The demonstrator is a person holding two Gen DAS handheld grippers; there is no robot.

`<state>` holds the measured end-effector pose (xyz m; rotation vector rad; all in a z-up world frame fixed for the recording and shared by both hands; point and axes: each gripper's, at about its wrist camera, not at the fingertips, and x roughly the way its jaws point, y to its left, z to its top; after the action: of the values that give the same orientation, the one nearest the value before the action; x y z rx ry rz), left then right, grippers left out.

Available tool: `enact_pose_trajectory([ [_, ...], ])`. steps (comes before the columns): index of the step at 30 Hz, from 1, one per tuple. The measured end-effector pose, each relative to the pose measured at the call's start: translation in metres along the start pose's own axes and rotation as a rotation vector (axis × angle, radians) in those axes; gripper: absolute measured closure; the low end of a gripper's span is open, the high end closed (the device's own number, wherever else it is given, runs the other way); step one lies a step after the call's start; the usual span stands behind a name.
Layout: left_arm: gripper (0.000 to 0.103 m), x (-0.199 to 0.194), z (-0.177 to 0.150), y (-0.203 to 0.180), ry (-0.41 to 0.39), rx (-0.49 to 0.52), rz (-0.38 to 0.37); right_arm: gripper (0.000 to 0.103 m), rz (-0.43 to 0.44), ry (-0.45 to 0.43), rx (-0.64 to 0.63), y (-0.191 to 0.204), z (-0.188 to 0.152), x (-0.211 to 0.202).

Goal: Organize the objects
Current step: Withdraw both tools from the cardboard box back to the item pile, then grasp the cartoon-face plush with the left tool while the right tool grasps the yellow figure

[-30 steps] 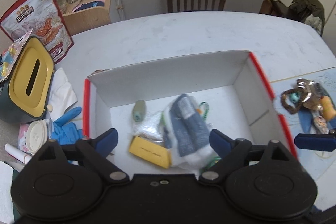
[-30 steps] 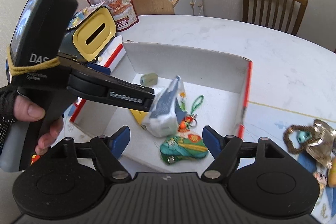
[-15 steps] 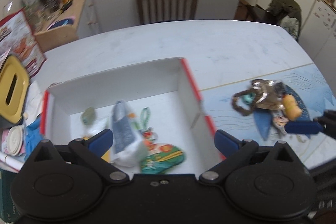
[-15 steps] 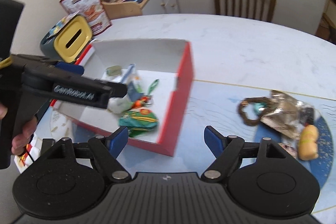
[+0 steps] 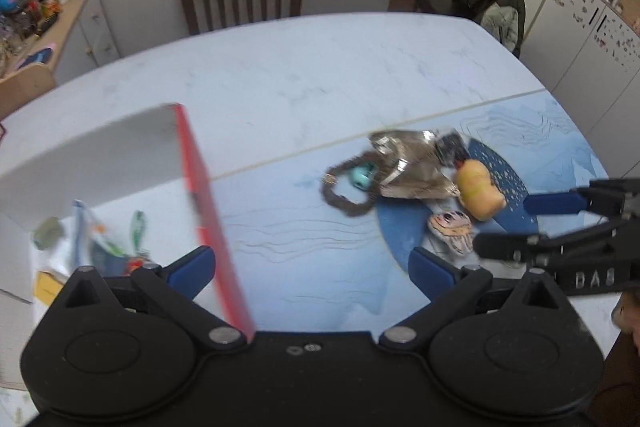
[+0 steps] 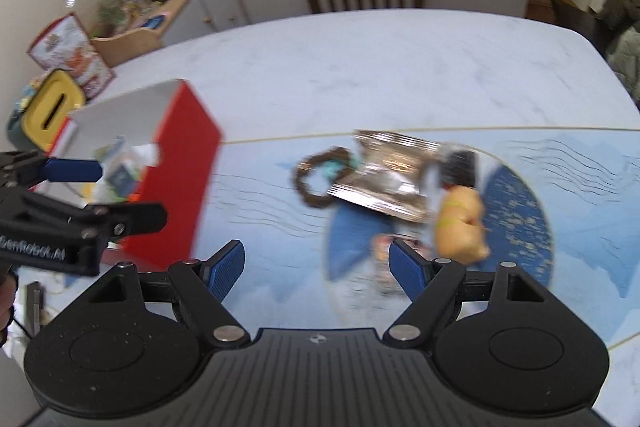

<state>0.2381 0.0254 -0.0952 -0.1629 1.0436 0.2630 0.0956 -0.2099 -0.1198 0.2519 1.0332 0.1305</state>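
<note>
A: While both grippers stood over the table [image 6: 400,67], neither held anything. The left gripper [image 5: 312,265] had just been opening and its jaws gaped wide, nothing between them. The right gripper [image 6: 318,269] was open too, also empty.

B: And the leftovers?

A: Heaped on the blue mat [image 6: 516,211], well right of the red box [image 6: 176,179]: a beaded bracelet [image 6: 316,179], a foil packet [image 6: 388,183], a yellow squishy toy [image 6: 460,223].

B: Handling?

A: All looked light. The packet was probably crinkly and slick, so pinch an edge. The toy seemed soft, so squeeze its middle. The bracelet looked floppy, so grab across the beads.
</note>
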Motion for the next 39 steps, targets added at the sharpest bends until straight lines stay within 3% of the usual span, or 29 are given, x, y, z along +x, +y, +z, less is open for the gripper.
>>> enact_pose_trajectory([
  [12,0.001,0.063,-0.009,-0.067,0.037,0.032,-0.021,0.024,-0.114,0.109,0.05,-0.091,0.025,0.041],
  [21,0.003,0.106,-0.007,-0.104,0.05,0.045,-0.034,0.025,-0.124,0.186,0.03,-0.109,0.03,0.081],
  [25,0.006,0.119,-0.003,-0.116,0.056,0.055,-0.037,0.032,-0.11,0.196,0.026,-0.112,0.034,0.09],
  [33,0.027,0.138,-0.004,-0.13,0.073,0.1,-0.015,0.04,-0.085,0.217,0.03,-0.117,0.034,0.1],
  [37,0.043,0.135,-0.004,-0.131,0.054,0.116,-0.001,0.055,-0.08,0.231,0.021,-0.113,0.031,0.106],
  [39,0.055,0.133,-0.005,-0.131,0.051,0.122,0.0,0.055,-0.083,0.23,0.02,-0.111,0.03,0.106],
])
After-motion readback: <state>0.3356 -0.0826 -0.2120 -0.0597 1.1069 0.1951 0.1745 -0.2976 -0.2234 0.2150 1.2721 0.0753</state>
